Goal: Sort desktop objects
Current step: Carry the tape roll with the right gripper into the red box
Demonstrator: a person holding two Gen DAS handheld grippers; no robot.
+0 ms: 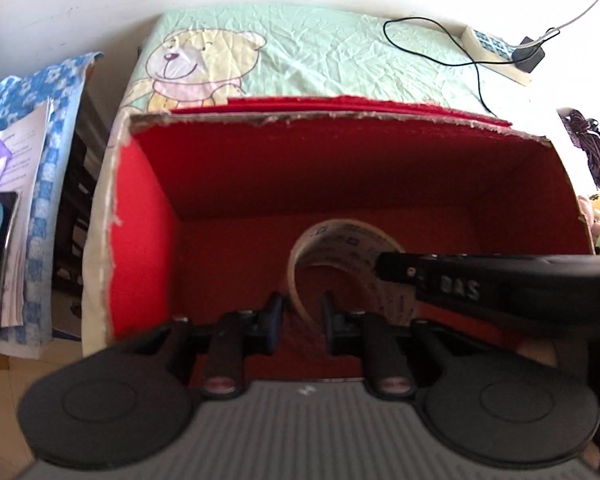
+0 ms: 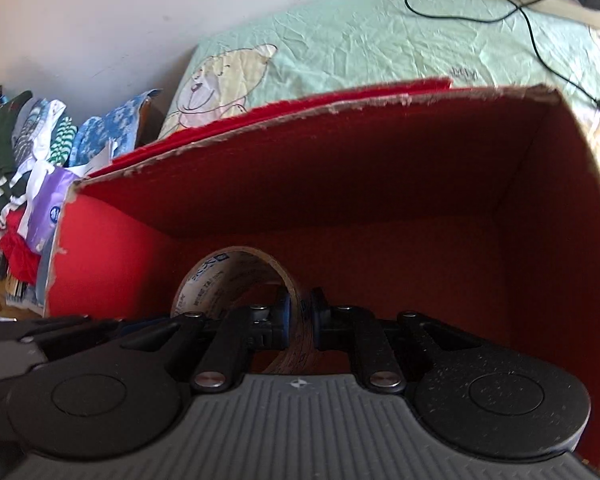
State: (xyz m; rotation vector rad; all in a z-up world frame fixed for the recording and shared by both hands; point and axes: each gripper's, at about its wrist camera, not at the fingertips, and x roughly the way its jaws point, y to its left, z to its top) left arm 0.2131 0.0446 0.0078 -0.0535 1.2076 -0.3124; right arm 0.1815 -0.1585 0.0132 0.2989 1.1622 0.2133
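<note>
Right jaws clamped on tape roll (image 2: 236,276) wall inside red box (image 2: 100,232); left jaws narrow

A pale green sheet (image 1: 340,52) with a cartoon bear (image 1: 196,68) printed on it lies wrinkled over the bed, up against a white wall (image 1: 80,4). Near its far right corner sits a cream power strip (image 1: 496,54) with a black adapter (image 1: 530,56) plugged into it, and a thin black cable (image 1: 432,46) loops from there across the sheet. To the left, a blue and white flowered cloth (image 1: 52,120) hangs over a stack of papers (image 1: 20,168). From the right wrist view, a heap of folded clothes (image 2: 24,148) and a purple tissue pack (image 2: 48,208) lie on the left.
</note>
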